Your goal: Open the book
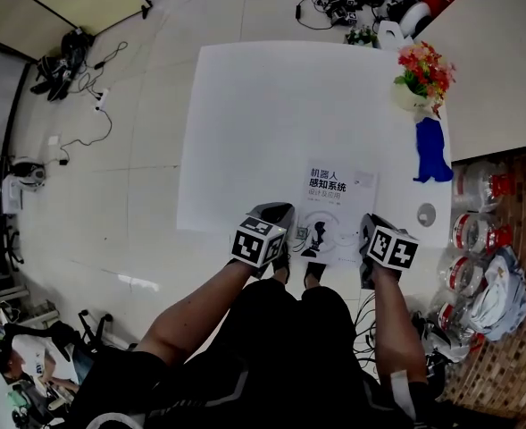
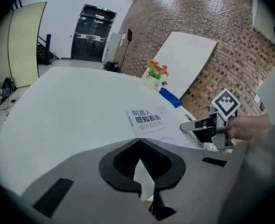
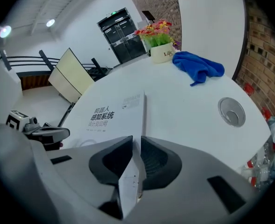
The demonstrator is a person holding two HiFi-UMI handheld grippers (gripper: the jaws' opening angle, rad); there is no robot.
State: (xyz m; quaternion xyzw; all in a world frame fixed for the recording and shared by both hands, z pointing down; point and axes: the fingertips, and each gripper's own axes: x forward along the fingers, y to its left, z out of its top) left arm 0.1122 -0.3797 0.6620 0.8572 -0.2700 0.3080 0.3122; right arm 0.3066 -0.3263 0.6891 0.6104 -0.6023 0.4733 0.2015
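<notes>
A closed white book (image 1: 338, 206) with black Chinese print lies near the front edge of the white table (image 1: 263, 105). My left gripper (image 1: 275, 214) rests at the book's near left corner. In the left gripper view (image 2: 137, 141) its jaws meet at the tips, and a white corner shows in the hollow behind them; whether it is gripped I cannot tell. My right gripper (image 1: 373, 227) is at the near right corner. In the right gripper view (image 3: 137, 140) the book's right edge (image 3: 143, 111) runs into the narrow slot between its jaws, and the pads press on it.
A pot of flowers (image 1: 419, 74) and a blue cloth (image 1: 432, 150) sit at the table's right side, with a round metal insert (image 1: 426, 214) nearer me. Bottles and bags (image 1: 477, 239) crowd the floor on the right. The person's legs are at the table's front edge.
</notes>
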